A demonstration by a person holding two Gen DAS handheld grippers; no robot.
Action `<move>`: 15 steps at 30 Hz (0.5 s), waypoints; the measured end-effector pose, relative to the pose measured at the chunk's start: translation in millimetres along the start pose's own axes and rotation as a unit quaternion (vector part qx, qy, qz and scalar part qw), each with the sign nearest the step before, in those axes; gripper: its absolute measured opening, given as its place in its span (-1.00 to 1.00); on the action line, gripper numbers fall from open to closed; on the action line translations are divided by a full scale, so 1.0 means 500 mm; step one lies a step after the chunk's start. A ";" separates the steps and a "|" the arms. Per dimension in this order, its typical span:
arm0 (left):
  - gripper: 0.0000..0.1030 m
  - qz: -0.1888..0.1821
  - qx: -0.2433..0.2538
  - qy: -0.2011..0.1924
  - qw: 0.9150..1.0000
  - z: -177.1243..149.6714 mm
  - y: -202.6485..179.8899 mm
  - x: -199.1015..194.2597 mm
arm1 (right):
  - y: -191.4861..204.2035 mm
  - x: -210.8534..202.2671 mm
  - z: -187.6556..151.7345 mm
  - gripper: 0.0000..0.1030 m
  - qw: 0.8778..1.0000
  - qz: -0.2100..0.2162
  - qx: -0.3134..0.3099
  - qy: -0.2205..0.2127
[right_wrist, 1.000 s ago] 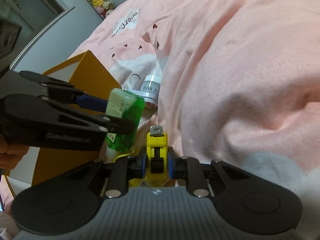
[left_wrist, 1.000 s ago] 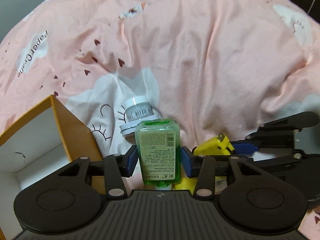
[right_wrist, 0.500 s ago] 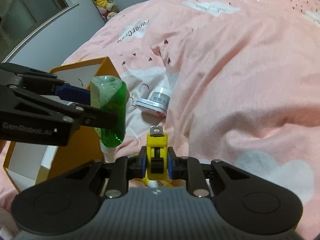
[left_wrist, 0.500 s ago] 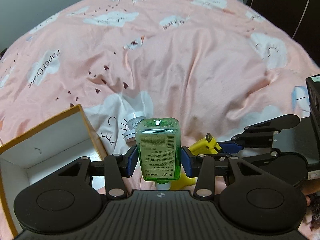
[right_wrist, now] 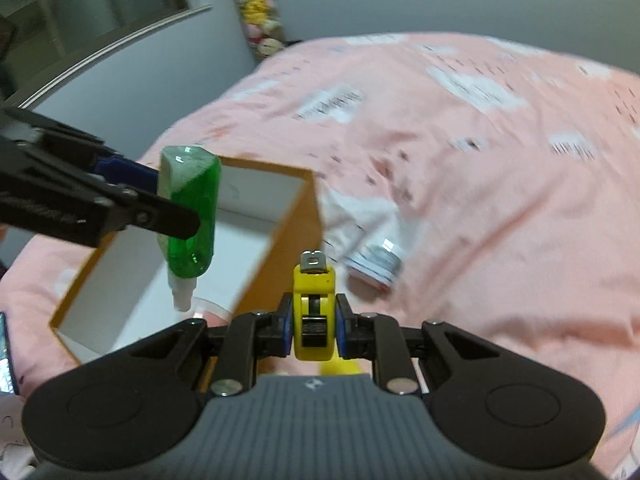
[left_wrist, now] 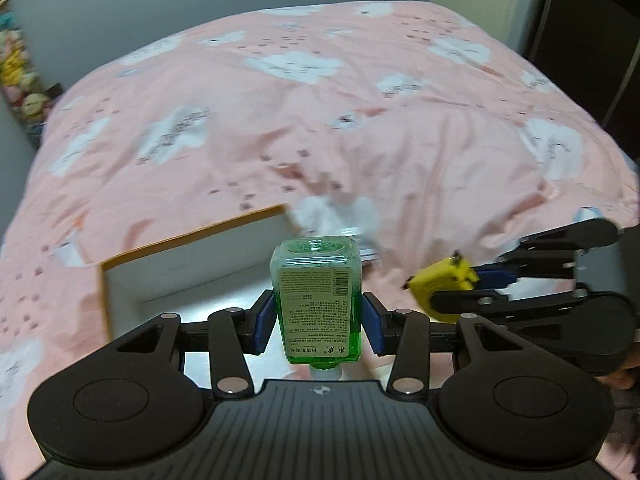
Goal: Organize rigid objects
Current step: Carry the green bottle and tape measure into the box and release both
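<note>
My left gripper (left_wrist: 318,322) is shut on a green bottle (left_wrist: 317,298), held cap down above the open orange box (left_wrist: 192,236). The bottle also shows in the right wrist view (right_wrist: 190,220), hanging over the box's white inside (right_wrist: 132,280). My right gripper (right_wrist: 311,326) is shut on a yellow tape measure (right_wrist: 313,314), held in the air beside the box's right wall; it also shows in the left wrist view (left_wrist: 442,280). A small white jar (right_wrist: 374,266) lies on the pink bedding right of the box.
The pink cloud-print duvet (left_wrist: 360,120) covers the whole bed. A shelf of plush toys (right_wrist: 260,28) stands by the grey wall at the back. A phone edge (right_wrist: 6,360) shows at the far left.
Both grippers have risen with their objects. The green bottle has moved left, from beside the box to over its opening. The tape measure has lifted off the bedding.
</note>
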State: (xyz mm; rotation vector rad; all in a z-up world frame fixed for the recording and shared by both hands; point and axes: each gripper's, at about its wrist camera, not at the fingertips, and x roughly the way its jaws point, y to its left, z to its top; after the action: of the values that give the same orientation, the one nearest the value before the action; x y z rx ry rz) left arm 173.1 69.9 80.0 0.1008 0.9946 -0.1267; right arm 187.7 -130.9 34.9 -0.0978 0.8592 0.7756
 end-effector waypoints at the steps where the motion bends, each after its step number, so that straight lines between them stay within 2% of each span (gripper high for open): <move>1: 0.00 0.007 -0.003 0.002 1.000 -0.006 0.014 -0.001 | 0.014 0.001 0.010 -0.64 1.000 0.007 -0.008 -0.001; 7: 0.00 0.027 -0.050 0.034 0.998 -0.040 0.107 0.042 | 0.101 0.052 0.064 -0.64 0.997 0.042 -0.069 0.007; 11: 0.00 0.022 -0.080 0.047 0.995 -0.054 0.157 0.094 | 0.151 0.116 0.090 -0.64 0.992 0.056 -0.114 0.026; 15: 0.00 0.010 -0.110 0.058 0.992 -0.059 0.198 0.144 | 0.187 0.193 0.101 -0.64 0.981 0.030 -0.185 0.054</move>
State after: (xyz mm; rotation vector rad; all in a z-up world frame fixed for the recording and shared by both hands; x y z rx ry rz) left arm 202.7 167.3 6.1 -0.0852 1.1172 0.0082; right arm 198.2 11.4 20.5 -0.4474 0.8145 0.9886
